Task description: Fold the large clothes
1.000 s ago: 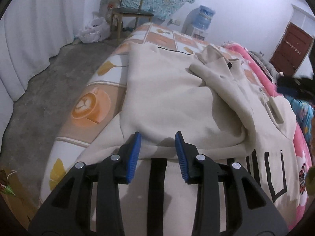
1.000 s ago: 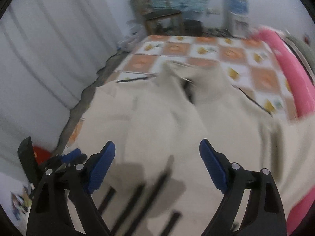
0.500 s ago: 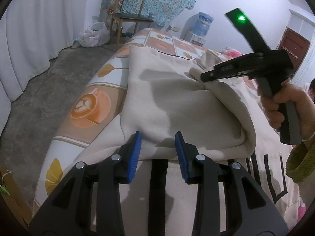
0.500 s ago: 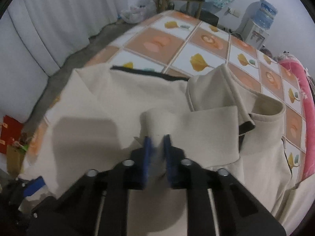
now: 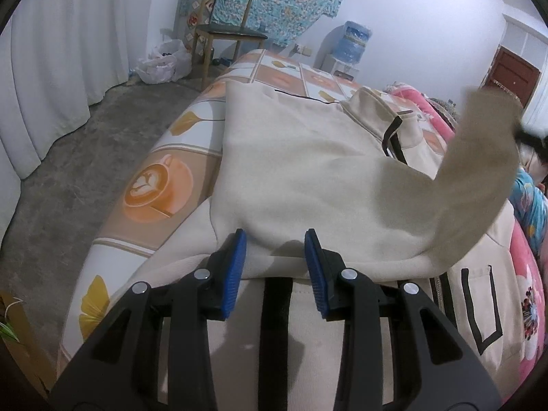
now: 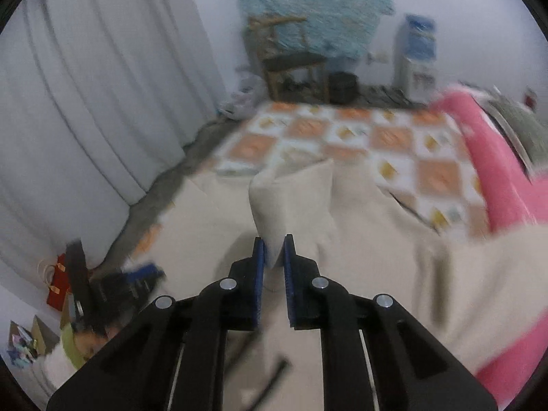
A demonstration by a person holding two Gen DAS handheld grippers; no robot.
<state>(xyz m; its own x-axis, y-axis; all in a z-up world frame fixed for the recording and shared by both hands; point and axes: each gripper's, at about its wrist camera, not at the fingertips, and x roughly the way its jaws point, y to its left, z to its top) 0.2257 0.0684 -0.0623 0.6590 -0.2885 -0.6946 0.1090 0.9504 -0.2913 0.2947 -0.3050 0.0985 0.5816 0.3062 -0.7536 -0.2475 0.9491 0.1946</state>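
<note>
Cream hoodie (image 5: 308, 171) lies spread on the bed (image 5: 154, 185), thick soft fleece that sags, so pinch at hems/cuffs: right gripper (image 6: 273, 251) clamped on a raised fold, left gripper (image 5: 275, 253) part-open over folded hem, not pinching

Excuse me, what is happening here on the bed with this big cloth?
A person with a gripper in each hand is folding a large cream garment spread on a bed. The right gripper has just closed on the end of a sleeve and holds it up off the garment. The left gripper sits at a folded edge near the front, its blue pads on either side of the fabric; whether they pinch it I cannot tell.
</note>
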